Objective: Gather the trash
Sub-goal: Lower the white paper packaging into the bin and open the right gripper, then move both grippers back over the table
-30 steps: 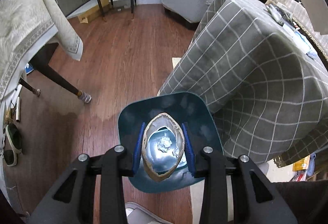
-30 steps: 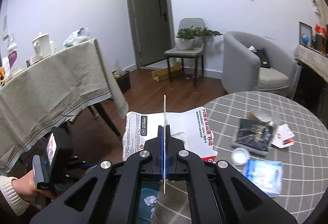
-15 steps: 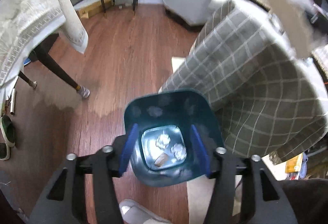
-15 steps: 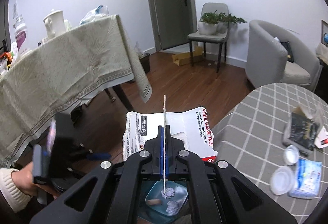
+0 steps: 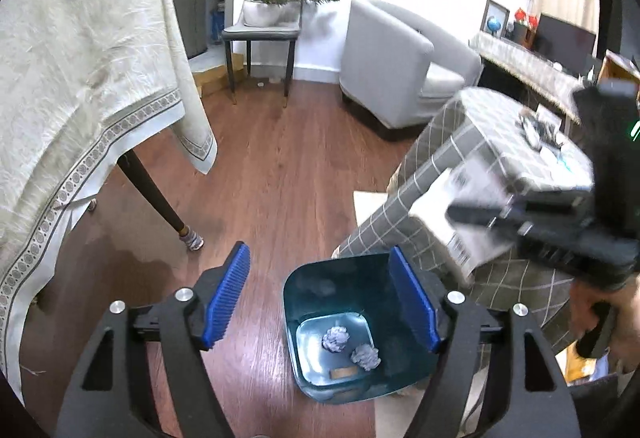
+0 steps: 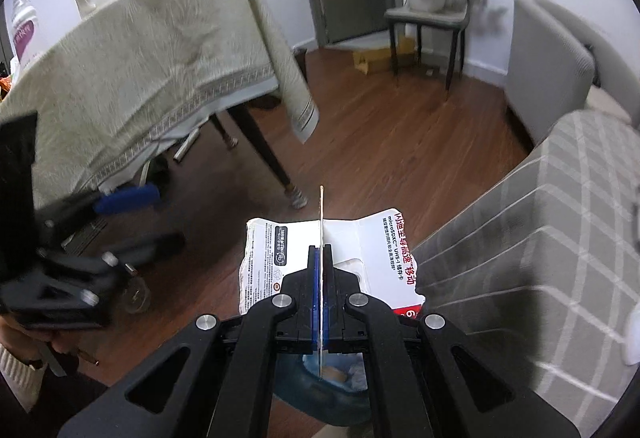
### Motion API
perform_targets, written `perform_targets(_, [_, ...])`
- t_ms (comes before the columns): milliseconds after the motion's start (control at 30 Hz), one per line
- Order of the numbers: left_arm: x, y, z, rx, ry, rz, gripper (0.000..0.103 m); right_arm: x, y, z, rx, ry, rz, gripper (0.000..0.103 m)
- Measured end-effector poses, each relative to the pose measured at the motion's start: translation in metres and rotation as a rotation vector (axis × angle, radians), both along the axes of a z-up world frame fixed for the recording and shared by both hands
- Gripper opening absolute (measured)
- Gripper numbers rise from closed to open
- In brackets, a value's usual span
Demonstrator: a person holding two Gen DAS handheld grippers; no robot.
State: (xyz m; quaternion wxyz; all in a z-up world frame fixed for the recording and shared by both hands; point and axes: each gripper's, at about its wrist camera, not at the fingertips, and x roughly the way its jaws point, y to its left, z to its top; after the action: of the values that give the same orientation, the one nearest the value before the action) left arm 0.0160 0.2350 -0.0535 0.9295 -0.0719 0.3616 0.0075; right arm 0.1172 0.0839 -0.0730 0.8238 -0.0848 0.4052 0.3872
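1. The left gripper (image 5: 320,296) had nothing between its blue pads (image 5: 225,294); its jaws stood wide and were opening.
2. Below and just beyond those jaws sat the teal trash bin (image 5: 408,370), holding two crumpled paper balls (image 5: 336,338) and a brown scrap (image 5: 343,372).
3. The right gripper (image 6: 320,258) was clamped on a torn white package card (image 6: 376,250), which stuck out ahead of the jaws.
4. The bin showed directly beneath those jaws.
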Motion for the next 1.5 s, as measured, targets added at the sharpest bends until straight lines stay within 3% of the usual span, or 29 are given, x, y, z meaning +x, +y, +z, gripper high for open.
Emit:
perform_targets(133, [-0.002,0.008,0.005,-0.001,-0.021,0.024,0.075,-0.002,0.016,-0.016,-0.041,0.03,0.019,0.001])
perform_targets(533, [-0.015,0.012,0.039,0.003,-0.12,0.036,0.054,-0.011,0.04,-0.071,-0.224,0.133,0.08,0.005])
perform_targets(567, [-0.016,0.012,0.042,0.003,-0.129,0.037,0.053,-0.011,0.041,-0.075,-0.245,0.137,0.08,0.008])
perform_targets(633, [-0.017,0.011,0.046,0.003,-0.14,0.036,0.053,-0.012,0.039,-0.083,-0.277,0.153,0.076,0.05])
perform_targets(700, [-0.018,0.01,0.049,0.004,-0.145,0.031,0.053,-0.014,0.037,-0.086,-0.288,0.155,0.07,0.055])
perform_targets(1100, [-0.018,-0.007,0.07,0.012,-0.201,0.02,0.053,-0.026,0.028,-0.045,-0.195,0.069,0.106,0.055])
perform_targets(1500, [-0.006,-0.038,0.083,0.019,-0.236,0.001,0.056,-0.031,-0.018,0.023,-0.002,-0.103,0.077,0.055])
